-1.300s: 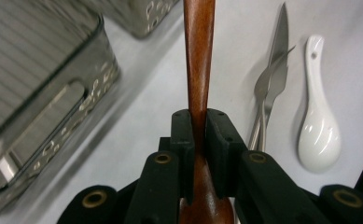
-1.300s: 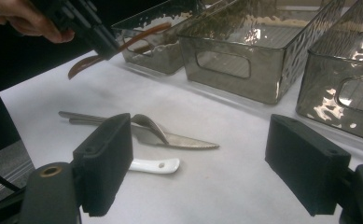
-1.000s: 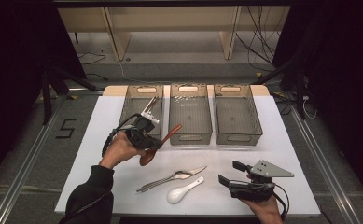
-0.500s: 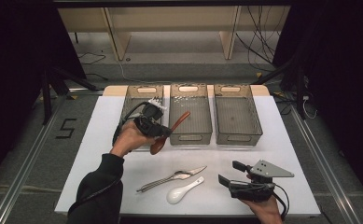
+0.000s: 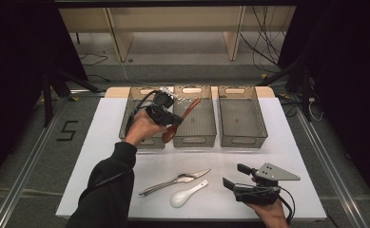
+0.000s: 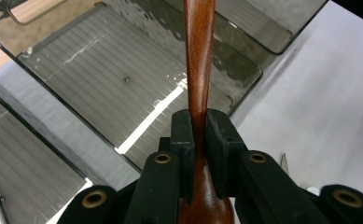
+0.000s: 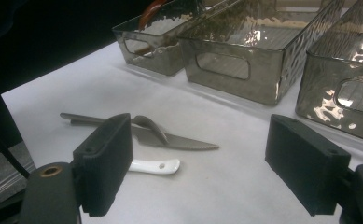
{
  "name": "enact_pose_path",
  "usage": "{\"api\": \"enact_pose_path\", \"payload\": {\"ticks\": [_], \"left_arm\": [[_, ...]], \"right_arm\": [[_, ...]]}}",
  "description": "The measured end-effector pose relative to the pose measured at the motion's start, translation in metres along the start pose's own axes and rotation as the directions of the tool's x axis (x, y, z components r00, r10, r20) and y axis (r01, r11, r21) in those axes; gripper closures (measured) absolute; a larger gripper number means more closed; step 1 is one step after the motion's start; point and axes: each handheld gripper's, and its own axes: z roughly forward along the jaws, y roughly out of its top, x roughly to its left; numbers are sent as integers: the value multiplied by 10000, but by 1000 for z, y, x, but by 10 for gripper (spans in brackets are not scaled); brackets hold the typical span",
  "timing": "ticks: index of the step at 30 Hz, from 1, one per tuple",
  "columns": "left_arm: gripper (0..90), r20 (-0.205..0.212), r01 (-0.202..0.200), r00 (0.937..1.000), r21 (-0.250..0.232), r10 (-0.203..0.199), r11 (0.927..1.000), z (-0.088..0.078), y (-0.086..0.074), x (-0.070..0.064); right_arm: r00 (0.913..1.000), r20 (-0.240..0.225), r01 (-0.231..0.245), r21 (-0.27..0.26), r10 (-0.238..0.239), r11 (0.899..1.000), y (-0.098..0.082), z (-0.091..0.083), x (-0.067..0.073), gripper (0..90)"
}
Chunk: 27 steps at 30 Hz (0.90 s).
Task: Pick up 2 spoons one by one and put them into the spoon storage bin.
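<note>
My left gripper [image 5: 175, 119] is shut on the neck of a brown wooden spoon [image 5: 186, 114]. It holds the spoon in the air over the near edge of the middle bin [image 5: 199, 138], handle pointing away and to the right. In the left gripper view the jaws pinch the wooden spoon [image 6: 199, 56] just above its bowl, with the ribbed bin floor below. My right gripper [image 5: 232, 175] rests at the table's front right, open with nothing between its pads [image 7: 107, 163].
Three clear grey bins stand in a row at the back: left [image 5: 125, 124], middle, right [image 5: 242, 137]. A knife [image 5: 194, 176] and a metal spoon [image 5: 161, 186] lie together at the front centre. A white ceramic spoon [image 5: 185, 194] lies just in front of them.
My left hand has carried the wooden spoon up, away and to the right, from in front of the left bin to over the middle bin. The right gripper has stayed put.
</note>
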Motion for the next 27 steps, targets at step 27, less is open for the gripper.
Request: {"api": "enact_pose_path", "payload": {"ticks": [27], "left_arm": [[812, -229, 452, 9986, -582, -466, 9973, 28, 26, 11]], "right_arm": [[10000, -35, -11, 17, 11, 10000, 0, -1, -1, 237]]}}
